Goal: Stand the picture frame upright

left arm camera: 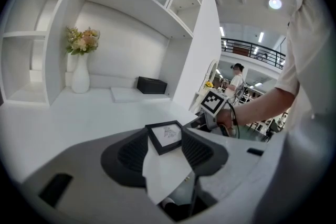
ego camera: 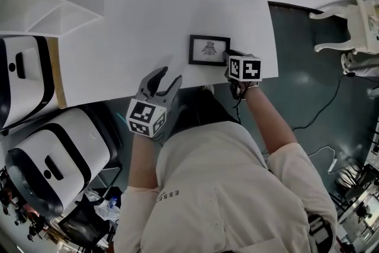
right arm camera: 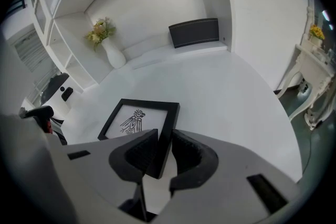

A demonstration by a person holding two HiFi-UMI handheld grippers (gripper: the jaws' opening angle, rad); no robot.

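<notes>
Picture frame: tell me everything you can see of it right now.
The picture frame is small and rectangular, with a black border and a white sheet bearing a black bird-like drawing. It lies flat, face up, near the white table's front edge. Its right side bar sits between the right gripper's jaws, close against both pads; whether they press yet is unclear.

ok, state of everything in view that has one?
picture frame: lying face up on table, not upright
right gripper: jaws closed on frame's right edge
left gripper: open, empty
vase: upright, flowers in it
</notes>
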